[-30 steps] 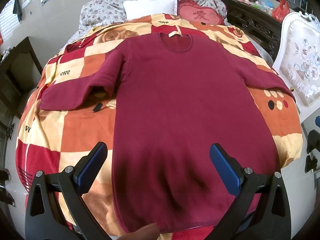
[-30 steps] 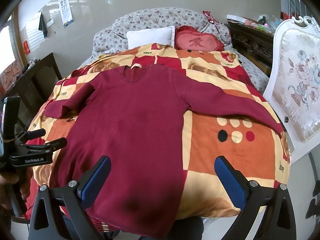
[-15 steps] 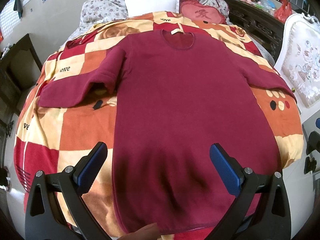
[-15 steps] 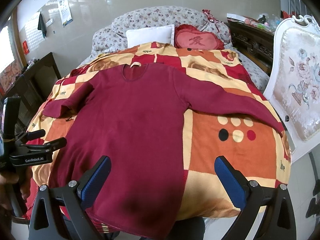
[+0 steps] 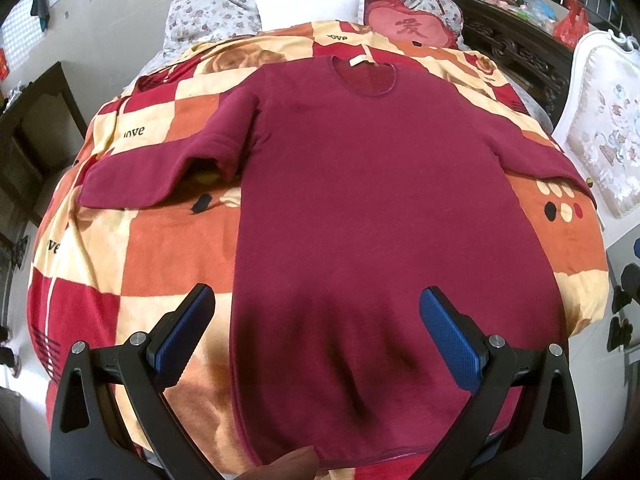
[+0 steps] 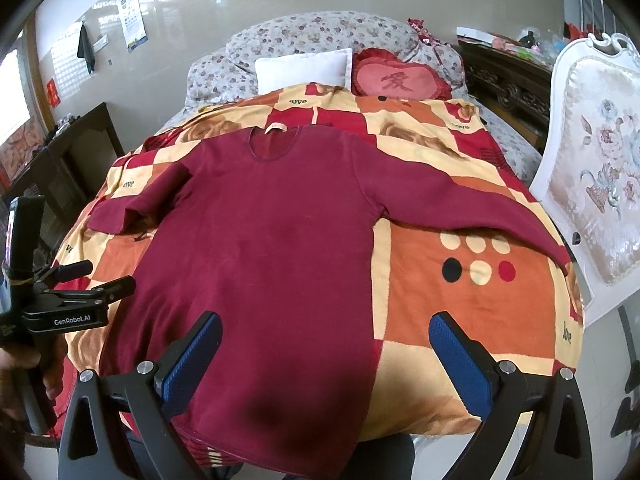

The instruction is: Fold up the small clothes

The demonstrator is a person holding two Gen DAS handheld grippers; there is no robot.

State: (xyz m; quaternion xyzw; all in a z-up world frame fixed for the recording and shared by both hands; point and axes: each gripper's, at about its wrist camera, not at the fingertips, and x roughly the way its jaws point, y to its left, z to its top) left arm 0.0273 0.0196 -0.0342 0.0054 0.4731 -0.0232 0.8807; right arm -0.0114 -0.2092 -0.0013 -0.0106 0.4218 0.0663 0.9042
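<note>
A dark red long-sleeved top lies flat and face up on the bed, neck at the far end, hem at the near edge; it also shows in the right wrist view. Its left sleeve is bent and bunched; its right sleeve stretches out toward the chair. My left gripper is open and empty, hovering above the hem. My right gripper is open and empty above the lower right part of the top. The left gripper's body shows at the left edge of the right wrist view.
An orange, red and cream checked blanket covers the bed. A white pillow and a red heart cushion lie at the head. A white upholstered chair stands at the right. Dark wooden furniture stands at the left.
The left gripper's view has tilted down and moved slightly nearer the top. The right gripper has barely moved. Both stay open.
</note>
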